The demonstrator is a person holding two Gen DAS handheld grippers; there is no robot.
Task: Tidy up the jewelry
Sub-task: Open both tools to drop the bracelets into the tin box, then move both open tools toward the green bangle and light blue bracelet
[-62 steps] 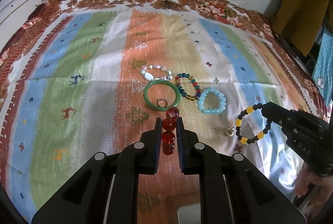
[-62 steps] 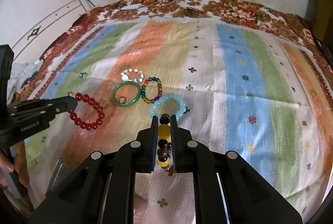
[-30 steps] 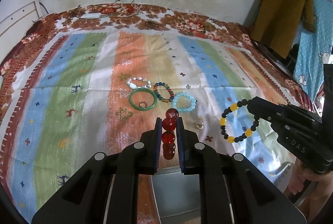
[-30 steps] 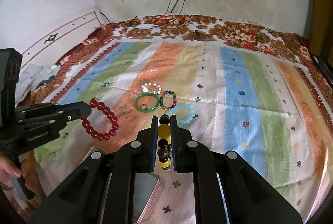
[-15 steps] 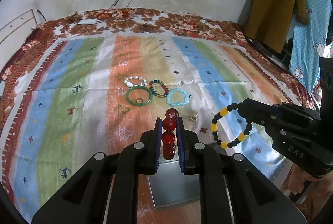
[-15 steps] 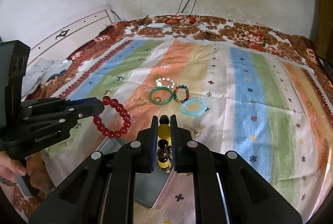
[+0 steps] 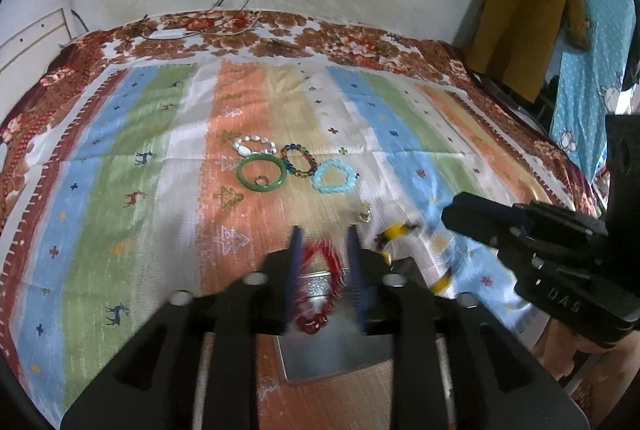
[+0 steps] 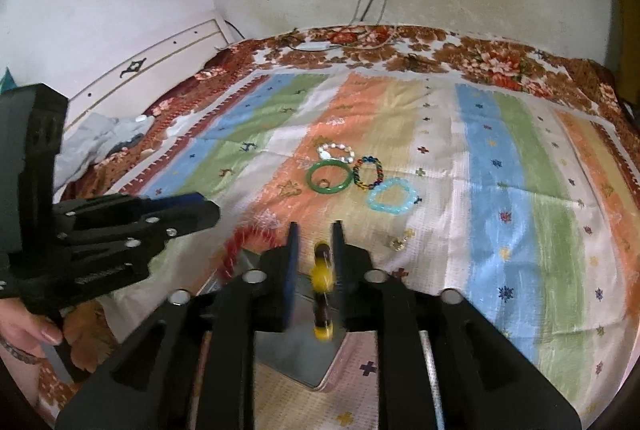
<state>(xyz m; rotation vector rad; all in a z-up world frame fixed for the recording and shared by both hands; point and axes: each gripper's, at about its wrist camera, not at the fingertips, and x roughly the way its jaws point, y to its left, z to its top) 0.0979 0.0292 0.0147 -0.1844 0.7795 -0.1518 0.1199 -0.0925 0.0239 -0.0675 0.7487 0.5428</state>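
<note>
Over a shiny metal tin [image 7: 336, 358] on the striped bed [image 7: 120, 190], both jaws have just parted: left gripper [image 7: 322, 254] releasing red glassy beads [image 7: 316, 310], right gripper [image 8: 314, 250] releasing a yellow-black bracelet [image 8: 322, 294].

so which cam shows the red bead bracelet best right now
The left wrist view: the red bead bracelet sits centre frame, blurred, between the left gripper's parted jaws, which have just been opening, above the metal box. The right wrist view catches only a blurred red arc beside the box, partly hidden behind the right gripper.
</note>
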